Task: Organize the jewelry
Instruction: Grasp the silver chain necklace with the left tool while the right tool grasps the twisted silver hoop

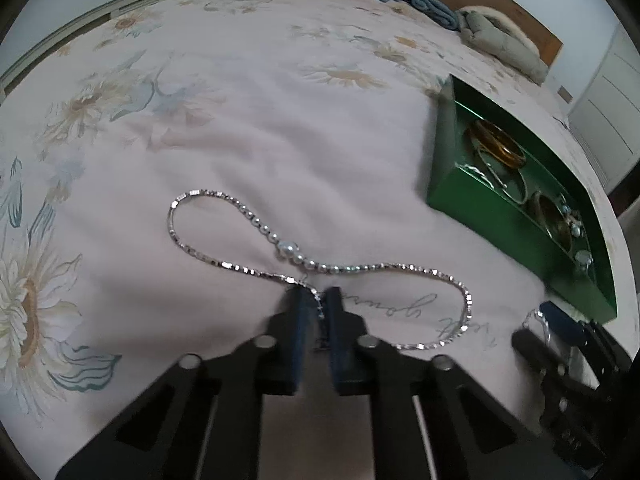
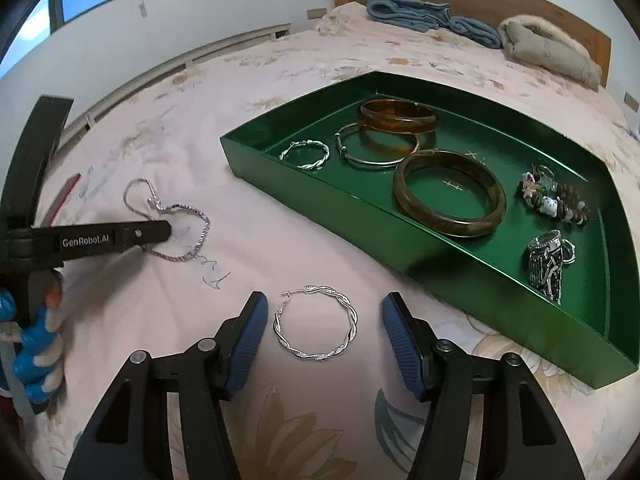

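Left gripper (image 1: 316, 300): jaws narrow, pinching the silver chain necklace (image 1: 256, 222), which lies looped on the floral bedspread (image 1: 280, 128), not lifted. Right gripper (image 2: 322, 318): jaws wide, straddling a twisted silver hoop earring (image 2: 316, 324) flat on the bedspread, no contact. Green tray (image 2: 256, 154), far right: already holds matching hoop (image 2: 306, 155), bangles, beaded bracelet (image 2: 556, 202), watch (image 2: 546, 264). Judgement: mostly done; necklace and one hoop remain.

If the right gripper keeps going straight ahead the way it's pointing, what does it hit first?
Most likely the twisted silver hoop earring lying on the floral bedspread, framed by the open right gripper. Beyond it stands the green tray's near wall, though depth is unclear.
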Demonstrator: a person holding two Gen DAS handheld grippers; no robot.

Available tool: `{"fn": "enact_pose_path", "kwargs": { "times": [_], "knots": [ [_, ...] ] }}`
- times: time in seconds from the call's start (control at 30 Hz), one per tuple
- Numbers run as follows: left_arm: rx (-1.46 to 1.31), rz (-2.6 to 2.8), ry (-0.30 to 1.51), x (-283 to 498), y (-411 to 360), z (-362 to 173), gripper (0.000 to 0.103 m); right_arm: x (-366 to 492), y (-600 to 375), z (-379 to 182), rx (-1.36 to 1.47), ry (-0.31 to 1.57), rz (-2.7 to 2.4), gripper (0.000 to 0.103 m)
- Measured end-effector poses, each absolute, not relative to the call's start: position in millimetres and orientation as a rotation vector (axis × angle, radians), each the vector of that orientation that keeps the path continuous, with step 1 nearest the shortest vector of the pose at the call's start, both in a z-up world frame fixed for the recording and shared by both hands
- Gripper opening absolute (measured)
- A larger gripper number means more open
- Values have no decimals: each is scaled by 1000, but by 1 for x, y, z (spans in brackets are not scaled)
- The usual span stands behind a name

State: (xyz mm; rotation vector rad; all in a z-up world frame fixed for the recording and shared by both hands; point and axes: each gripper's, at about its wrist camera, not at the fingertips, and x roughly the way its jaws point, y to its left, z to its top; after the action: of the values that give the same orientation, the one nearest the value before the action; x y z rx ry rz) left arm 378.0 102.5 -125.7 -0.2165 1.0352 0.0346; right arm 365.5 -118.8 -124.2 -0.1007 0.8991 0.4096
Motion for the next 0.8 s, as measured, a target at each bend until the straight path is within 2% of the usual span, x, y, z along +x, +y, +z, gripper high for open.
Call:
{"fn": "enact_pose_path", "kwargs": {
  "times": [0.07, 0.8],
  "knots": [
    [-194, 26, 1022, 371, 102, -123, 2, 363, -119, -123, -107, 893, 406, 40],
    [-211, -152, 762, 240, 102, 0, 2, 240, -150, -69, 34, 759, 446, 39]
  ]
}}
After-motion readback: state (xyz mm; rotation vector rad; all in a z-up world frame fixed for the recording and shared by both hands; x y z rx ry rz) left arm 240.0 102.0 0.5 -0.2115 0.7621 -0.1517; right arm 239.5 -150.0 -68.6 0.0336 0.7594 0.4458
